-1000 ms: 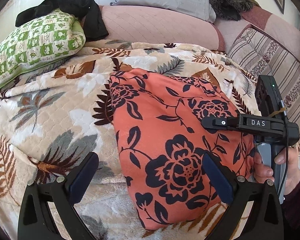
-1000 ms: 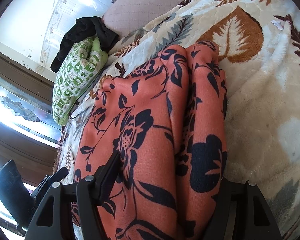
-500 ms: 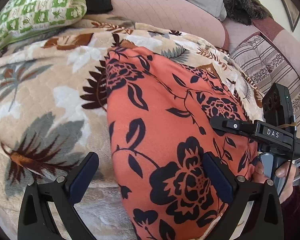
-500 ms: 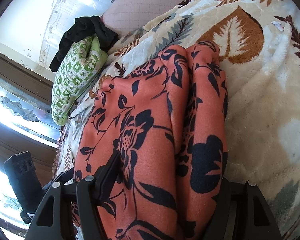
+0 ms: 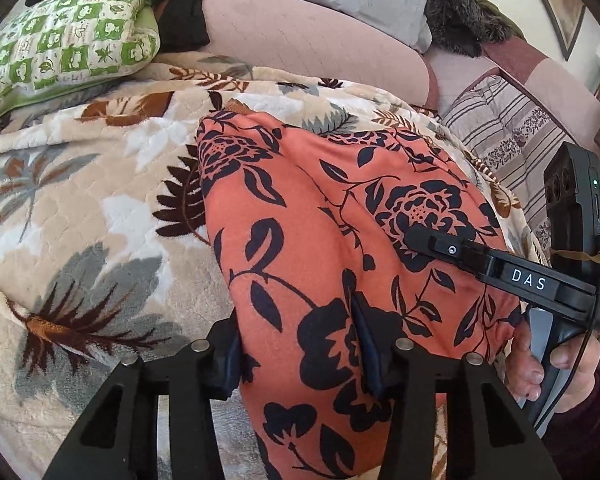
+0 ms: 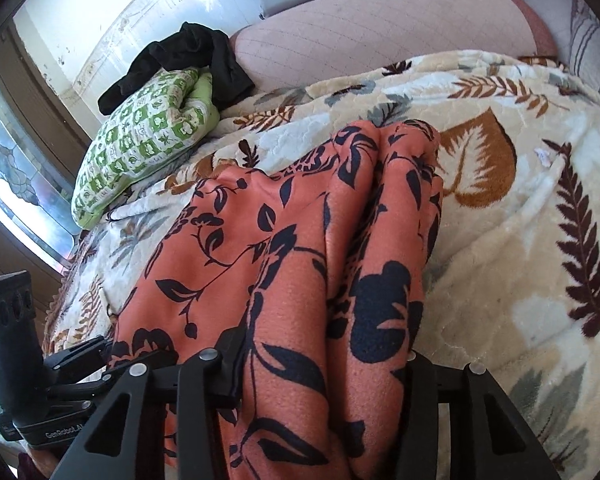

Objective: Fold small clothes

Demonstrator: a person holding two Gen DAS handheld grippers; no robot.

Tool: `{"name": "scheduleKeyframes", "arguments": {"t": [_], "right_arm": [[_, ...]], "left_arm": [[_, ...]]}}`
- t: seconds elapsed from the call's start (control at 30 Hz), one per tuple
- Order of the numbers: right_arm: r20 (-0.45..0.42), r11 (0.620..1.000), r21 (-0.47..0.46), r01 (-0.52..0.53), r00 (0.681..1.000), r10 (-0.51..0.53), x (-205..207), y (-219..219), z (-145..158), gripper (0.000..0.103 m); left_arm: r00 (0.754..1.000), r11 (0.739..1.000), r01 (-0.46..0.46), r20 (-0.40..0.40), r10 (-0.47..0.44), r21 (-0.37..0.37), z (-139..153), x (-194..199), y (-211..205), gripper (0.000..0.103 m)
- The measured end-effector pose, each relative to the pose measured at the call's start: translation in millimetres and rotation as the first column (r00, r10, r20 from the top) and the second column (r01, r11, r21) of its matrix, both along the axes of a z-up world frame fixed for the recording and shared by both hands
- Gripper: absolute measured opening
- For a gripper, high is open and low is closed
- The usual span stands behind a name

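The left gripper point(image 5: 300, 344) is closing, its pads pinching the near edge of the orange flowered cloth point(image 5: 340, 208). The right gripper point(image 6: 324, 364) is closing too, a thick fold of the same cloth between its fingers. The cloth lies folded lengthwise on the leaf-patterned blanket point(image 6: 520, 240) covering the bed. A green checked pillow point(image 6: 140, 144) sits farther back, under a black garment point(image 6: 188, 56).
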State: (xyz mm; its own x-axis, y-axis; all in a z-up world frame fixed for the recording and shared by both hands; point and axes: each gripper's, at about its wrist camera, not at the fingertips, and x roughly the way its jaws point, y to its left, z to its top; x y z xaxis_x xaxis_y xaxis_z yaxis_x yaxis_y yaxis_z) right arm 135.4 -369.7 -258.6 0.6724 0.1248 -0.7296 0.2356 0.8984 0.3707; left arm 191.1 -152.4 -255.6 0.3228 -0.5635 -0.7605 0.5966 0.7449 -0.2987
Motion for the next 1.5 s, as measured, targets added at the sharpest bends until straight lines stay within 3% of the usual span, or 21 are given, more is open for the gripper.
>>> {"name": "scheduleKeyframes", "arguments": {"t": [0.3,0.47,0.87,1.07,1.17,1.23,1.27,1.5], "right_arm": [[0.138,0.999,0.009,-0.031,0.99,0.03,3.2,33.5,37.0,0.046],[0.161,0.997,0.024,-0.068,0.985,0.064,8.5,59.5,46.0,0.046],[0.087,0.99,0.056,-0.126,0.989,0.121,12.7,107.2,23.0,0.046],[-0.033,0.99,0.086,-0.109,0.993,0.112,17.8,108.2,-15.3,0.046],[-0.049,0.985,0.143,-0.098,0.993,0.106,18.4,100.3,-20.7,0.051],[-0.064,0.984,0.16,-0.08,0.994,0.091,16.3,96.4,-21.9,0.057],[-0.071,0.985,0.156,-0.073,0.994,0.085,14.5,97.1,-21.4,0.061],[-0.051,1.0,0.021,0.002,0.999,-0.001,-22.8,98.6,7.0,0.069]], "left_arm": [[0.991,0.995,-0.085,0.095,0.091,-0.06,41.0,-0.6,46.0,0.05],[0.985,0.992,-0.113,0.127,0.118,-0.05,49.1,-4.5,70.3,0.05],[0.985,0.988,-0.151,0.093,0.148,0.027,29.3,-11.7,109.9,0.05],[0.985,0.981,-0.173,-0.011,0.175,0.087,-3.7,-12.4,115.7,0.055],[0.985,0.98,-0.171,0.018,0.171,0.105,-2.1,-17.1,115.1,0.061],[0.98,0.97,-0.196,0.059,0.189,0.146,-1.2,-21.8,114.4,0.076],[0.978,0.966,-0.203,0.081,0.193,0.159,0.0,-23.3,114.2,0.077],[0.947,0.933,-0.275,0.232,0.221,0.231,25.0,-47.6,115.8,0.08]]}}
